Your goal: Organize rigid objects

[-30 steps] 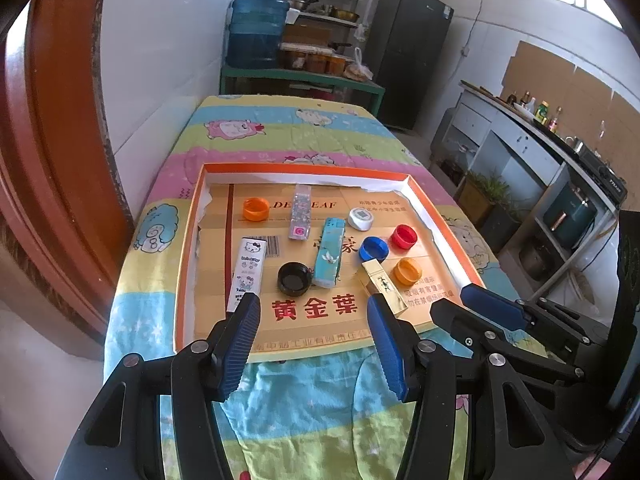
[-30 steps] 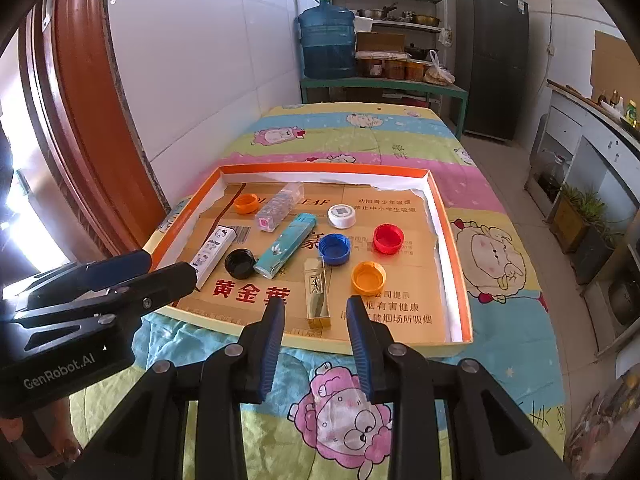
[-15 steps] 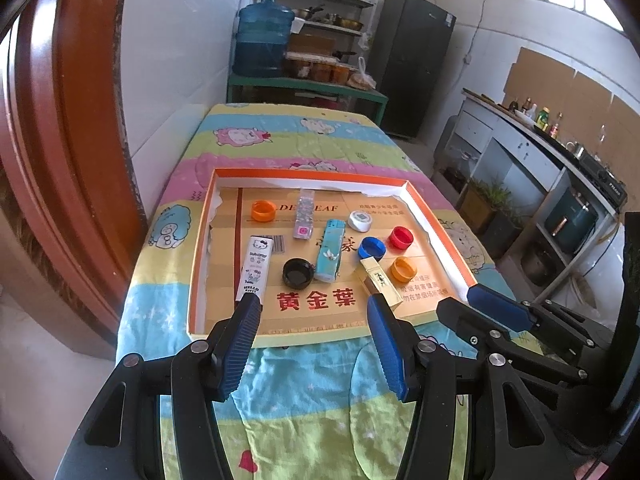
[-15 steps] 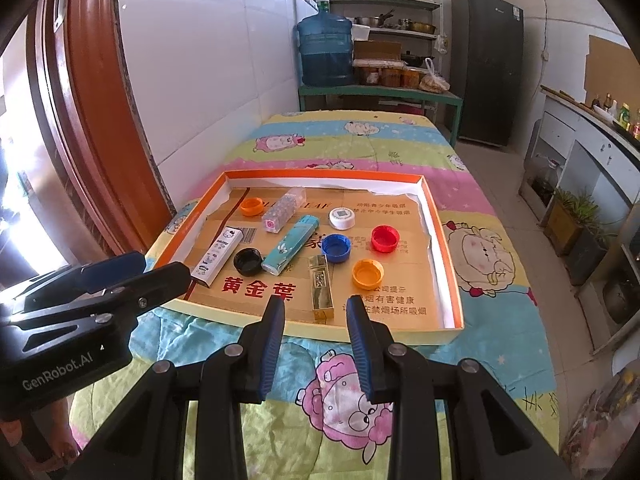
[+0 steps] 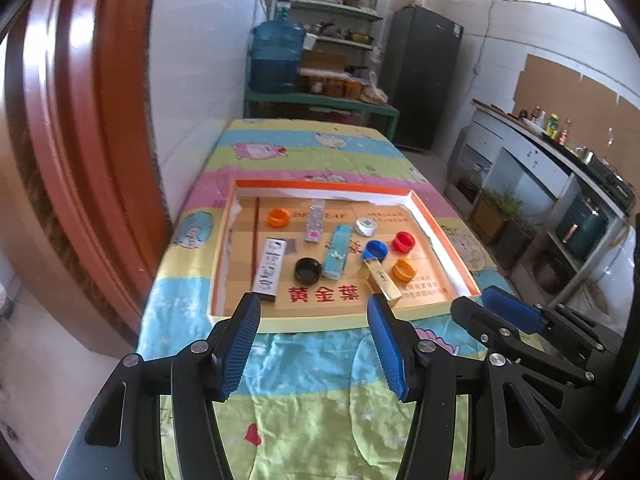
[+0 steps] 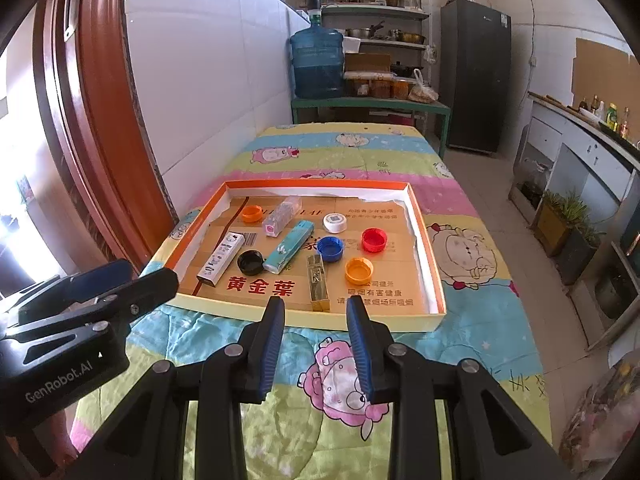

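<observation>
An orange-rimmed cardboard tray lies on the quilted table. In it lie bottle caps: orange, black, blue, red, orange and white. Also a white box, a clear box, a teal box and a gold box. My left gripper is open and empty, hovering short of the tray's near edge. My right gripper is open and empty, also in front of the tray, near the gold box.
A red door frame stands at the left. The white wall runs along the table's left side. A green shelf with a blue water jug stands behind the table. A counter is on the right.
Both grippers have pulled back and up from the tray, so the tray looks smaller and farther. Both stay open. The objects in the tray have not moved.
</observation>
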Demonstrator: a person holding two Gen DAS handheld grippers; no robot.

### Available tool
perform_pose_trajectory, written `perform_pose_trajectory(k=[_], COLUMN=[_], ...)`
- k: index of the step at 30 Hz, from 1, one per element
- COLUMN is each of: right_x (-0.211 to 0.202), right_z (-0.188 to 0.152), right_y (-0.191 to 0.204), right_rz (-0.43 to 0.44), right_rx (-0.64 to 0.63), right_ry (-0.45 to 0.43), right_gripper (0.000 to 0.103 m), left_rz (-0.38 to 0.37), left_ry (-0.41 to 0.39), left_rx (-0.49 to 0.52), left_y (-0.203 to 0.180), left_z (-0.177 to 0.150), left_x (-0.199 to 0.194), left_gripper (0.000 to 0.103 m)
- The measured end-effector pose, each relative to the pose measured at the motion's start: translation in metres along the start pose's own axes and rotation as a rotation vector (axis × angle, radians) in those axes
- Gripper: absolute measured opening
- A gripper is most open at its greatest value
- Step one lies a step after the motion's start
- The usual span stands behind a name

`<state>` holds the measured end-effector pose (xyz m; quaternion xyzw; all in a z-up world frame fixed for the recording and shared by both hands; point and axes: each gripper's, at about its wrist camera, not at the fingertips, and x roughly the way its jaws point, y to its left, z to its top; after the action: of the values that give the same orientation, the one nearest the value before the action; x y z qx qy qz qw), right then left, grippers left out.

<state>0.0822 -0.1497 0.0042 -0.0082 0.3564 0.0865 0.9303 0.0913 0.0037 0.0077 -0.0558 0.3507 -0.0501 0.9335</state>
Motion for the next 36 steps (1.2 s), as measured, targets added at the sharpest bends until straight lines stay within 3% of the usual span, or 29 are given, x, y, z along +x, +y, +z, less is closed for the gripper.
perform_pose_trajectory(k=[14,25,36], right_x=[-0.026,-0.057,-0.076], right_z=[-0.007,-0.013,-0.016], right_y=[0.003,0.007,0.008], right_rz=[-0.01,-0.036,-0.059], right_rx=[0.005,0.013,0.026], right_ry=[-0.026,-0.077,-0.11], right_gripper=[0.032,0.032,0.032], left_rz=[0.142,0.084,0.09], left_ry=[-0.091,-0.125,-0.153], left_rx=[-0.008,-0.007,0.0], left_y=[-0.013,-0.021,-0.022], left_z=[-0.009,-0.018,-0.028], left_x=[-0.04,-0.063,-0.072], left_gripper=[0.057,0.057,0.057])
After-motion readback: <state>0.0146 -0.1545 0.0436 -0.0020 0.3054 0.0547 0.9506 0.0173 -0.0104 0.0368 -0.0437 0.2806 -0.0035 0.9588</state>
